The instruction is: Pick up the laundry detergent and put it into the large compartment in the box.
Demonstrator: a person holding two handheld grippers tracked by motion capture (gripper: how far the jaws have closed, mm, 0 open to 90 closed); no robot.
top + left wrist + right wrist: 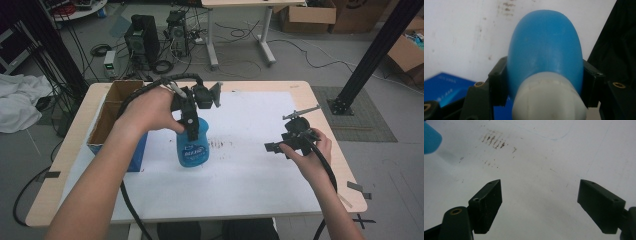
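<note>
A blue bottle [193, 147] with a white cap stands upright on the white sheet [240, 175] near the table's left middle. My left gripper [190, 126] comes down on it from above and is shut on its upper part. In the left gripper view the blue bottle [545, 47] and its white cap sit squeezed between the two black jaws. My right gripper [272, 147] hovers at the right of the sheet, open, with nothing between its fingers [486, 202]. A corner of the blue bottle [431, 138] shows at the top left of the right gripper view.
An open cardboard box [114, 112] with a blue side stands at the table's left, close to the bottle. Brown smudges [220, 145] mark the sheet beside the bottle. A black frame post [375, 55] rises beyond the right edge. Cables trail off the front edge.
</note>
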